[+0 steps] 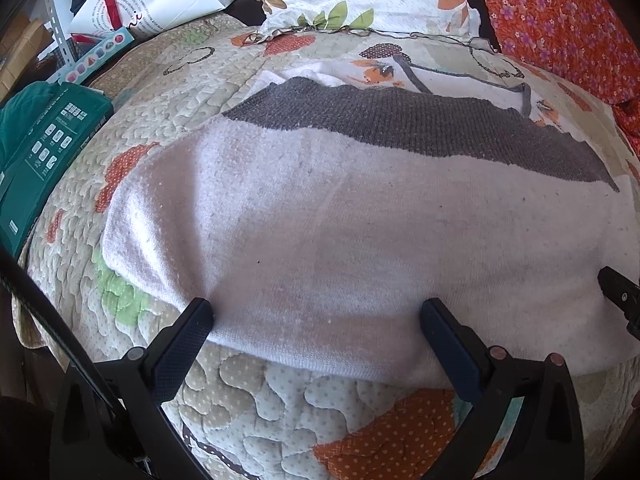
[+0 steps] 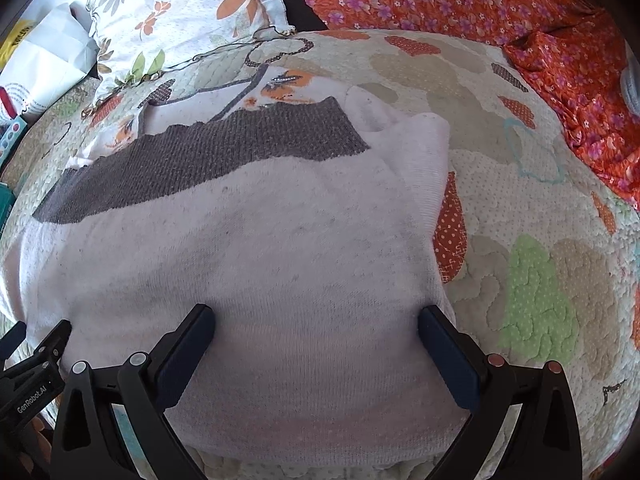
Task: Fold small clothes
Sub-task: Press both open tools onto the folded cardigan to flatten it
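Left gripper (image 1: 316, 320) and right gripper (image 2: 316, 326) stood wide apart over the garment's (image 1: 340, 224) near hem; best to pinch both corners evenly, then fold.

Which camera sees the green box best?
The left wrist view. There the green box lies at the left edge of the quilt, with its printed top showing. The right wrist view catches only a thin teal sliver of it at the far left edge.
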A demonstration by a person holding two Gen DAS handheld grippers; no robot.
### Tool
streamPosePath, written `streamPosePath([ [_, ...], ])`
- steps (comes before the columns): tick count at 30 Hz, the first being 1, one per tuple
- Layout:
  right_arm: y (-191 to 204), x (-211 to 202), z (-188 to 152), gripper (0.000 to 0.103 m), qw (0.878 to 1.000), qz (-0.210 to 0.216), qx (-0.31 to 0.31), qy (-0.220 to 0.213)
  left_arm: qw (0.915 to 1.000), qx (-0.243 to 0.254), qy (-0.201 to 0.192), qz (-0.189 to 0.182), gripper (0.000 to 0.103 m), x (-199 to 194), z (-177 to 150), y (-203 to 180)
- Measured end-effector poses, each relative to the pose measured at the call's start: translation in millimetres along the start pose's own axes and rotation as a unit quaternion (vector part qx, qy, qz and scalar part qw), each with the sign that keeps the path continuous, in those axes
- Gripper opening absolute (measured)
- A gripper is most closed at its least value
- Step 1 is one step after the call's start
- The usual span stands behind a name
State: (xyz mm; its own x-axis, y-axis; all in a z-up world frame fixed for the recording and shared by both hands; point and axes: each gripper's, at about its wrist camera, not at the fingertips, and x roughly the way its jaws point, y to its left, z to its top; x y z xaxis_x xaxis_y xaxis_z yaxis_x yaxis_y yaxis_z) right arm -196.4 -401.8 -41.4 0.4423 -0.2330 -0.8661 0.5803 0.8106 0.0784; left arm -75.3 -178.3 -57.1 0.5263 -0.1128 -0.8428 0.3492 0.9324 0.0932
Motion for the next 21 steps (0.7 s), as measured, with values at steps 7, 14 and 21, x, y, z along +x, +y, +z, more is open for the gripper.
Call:
streamPosePath([
  [7,2.3,-1.3,-2.0,0.103,1.000,0.000,-0.010,0.003,0.9998,-0.019,0.000,0.002,0.103,-0.1,-2.3,2.0],
  [14,3.1,-1.4,-3.6,0.103,1.000,-0.004,-0.007,-0.004,0.9998,-0.020,0.007,0.000,0.103,1.1,-1.3,2.4],
  [21,4.4,-0.8,-2.2,0.103,1.000,-0.006,-0.015,0.002,0.9996,-0.019,0.019,-0.008,0.103,3.7,0.9,4.1],
])
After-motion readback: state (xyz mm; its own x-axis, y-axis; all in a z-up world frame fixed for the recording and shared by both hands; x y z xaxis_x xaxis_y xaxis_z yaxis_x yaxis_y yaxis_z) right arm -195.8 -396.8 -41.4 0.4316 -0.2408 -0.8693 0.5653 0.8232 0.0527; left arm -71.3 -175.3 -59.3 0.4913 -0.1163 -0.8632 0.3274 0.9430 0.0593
